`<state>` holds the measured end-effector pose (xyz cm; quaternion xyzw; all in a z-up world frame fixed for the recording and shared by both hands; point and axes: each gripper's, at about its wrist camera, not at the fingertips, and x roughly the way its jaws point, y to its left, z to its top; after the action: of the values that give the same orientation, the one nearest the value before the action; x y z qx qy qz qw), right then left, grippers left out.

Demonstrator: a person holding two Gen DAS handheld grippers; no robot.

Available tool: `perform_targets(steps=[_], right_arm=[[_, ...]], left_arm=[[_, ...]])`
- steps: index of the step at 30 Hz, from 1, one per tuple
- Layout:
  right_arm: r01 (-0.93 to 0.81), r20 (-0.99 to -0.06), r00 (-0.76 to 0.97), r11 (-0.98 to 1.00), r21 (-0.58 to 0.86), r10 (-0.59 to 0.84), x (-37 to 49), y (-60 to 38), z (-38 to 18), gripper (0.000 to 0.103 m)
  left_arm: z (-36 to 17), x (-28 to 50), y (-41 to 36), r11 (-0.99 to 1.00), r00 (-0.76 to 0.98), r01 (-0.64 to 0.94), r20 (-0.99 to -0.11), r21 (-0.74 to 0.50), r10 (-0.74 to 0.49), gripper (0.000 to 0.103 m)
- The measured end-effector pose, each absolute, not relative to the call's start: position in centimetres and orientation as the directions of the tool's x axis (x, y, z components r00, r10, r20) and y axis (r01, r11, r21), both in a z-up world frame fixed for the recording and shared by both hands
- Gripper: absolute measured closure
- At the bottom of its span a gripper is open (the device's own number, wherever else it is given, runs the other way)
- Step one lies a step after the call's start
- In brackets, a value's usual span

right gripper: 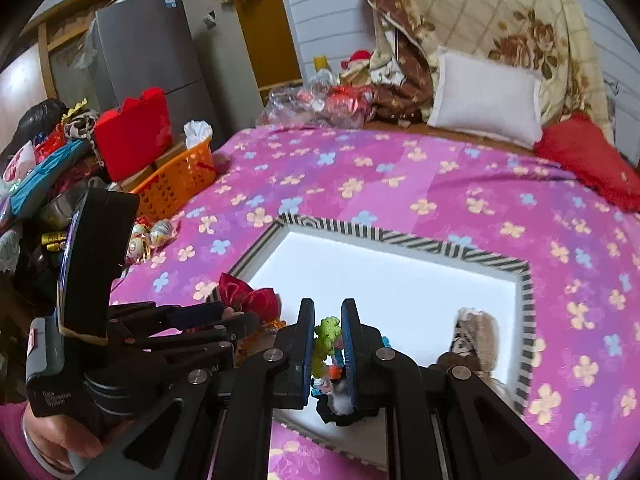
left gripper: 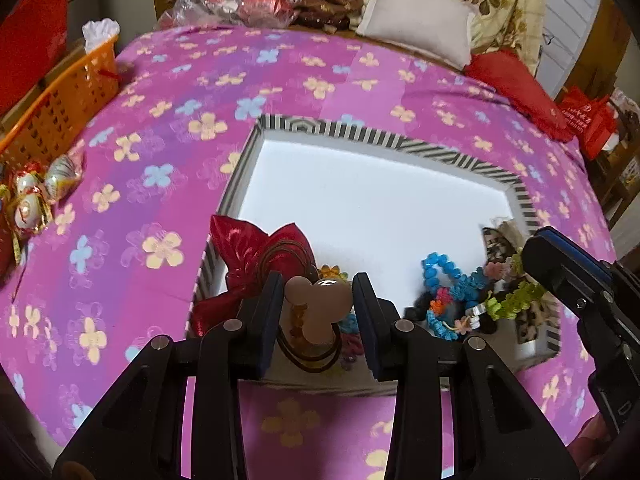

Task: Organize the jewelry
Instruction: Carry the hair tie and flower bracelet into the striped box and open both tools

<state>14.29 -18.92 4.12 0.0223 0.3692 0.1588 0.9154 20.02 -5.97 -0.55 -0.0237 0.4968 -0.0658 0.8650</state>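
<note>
A white tray with a black-and-white striped rim (left gripper: 360, 130) lies on a pink flowered bedspread (left gripper: 160, 120). My left gripper (left gripper: 318, 286) is shut on a beige mouse-shaped charm (left gripper: 316, 306) of a brown hair tie, over the tray's near left corner beside a red bow (left gripper: 248, 252). My right gripper (right gripper: 327, 308) is shut on a bundle of lacy hair ties, the green one (right gripper: 328, 334) showing between its pads. In the left wrist view the bundle's blue tie (left gripper: 440, 272) and green tie (left gripper: 516, 296) trail over the tray's near right part.
A leopard-print fabric piece (right gripper: 476, 332) lies in the tray's right corner. An orange basket (left gripper: 60, 108) and foil-wrapped egg shapes (left gripper: 36, 192) sit at the bed's left edge. A white pillow (left gripper: 420, 28) and a red cushion (left gripper: 516, 84) lie at the far end.
</note>
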Motion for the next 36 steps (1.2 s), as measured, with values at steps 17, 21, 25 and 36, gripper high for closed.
perform_targets(steps=[17,21,25,36], right_arm=[[-0.16,-0.758,0.597,0.965,0.209,0.264,16.0,-22.2,-2.5,0.09],[-0.128,-0.77,0.596,0.974,0.188,0.228,15.7,-22.5,-3.2,0.09],[-0.111,-0.765,0.609,0.977,0.182,0.211,14.7,-22.9,-3.1,0.08],[-0.079,-0.716,0.668,0.975,0.206,0.205,10.2,-23.6,-0.8,0.057]], left_arm=[[-4.0,20.4,-7.7,0.994,0.471,0.095,-0.878,-0.046,-0.086,0.069],[-4.0,20.1,-8.0,0.995,0.483,0.099,-0.872,-0.026,-0.071,0.069],[-3.9,19.8,-8.2,0.995,0.497,0.097,-0.866,-0.014,-0.061,0.068],[-2.1,16.7,-8.2,0.994,0.58,0.104,-0.814,0.039,-0.029,0.042]])
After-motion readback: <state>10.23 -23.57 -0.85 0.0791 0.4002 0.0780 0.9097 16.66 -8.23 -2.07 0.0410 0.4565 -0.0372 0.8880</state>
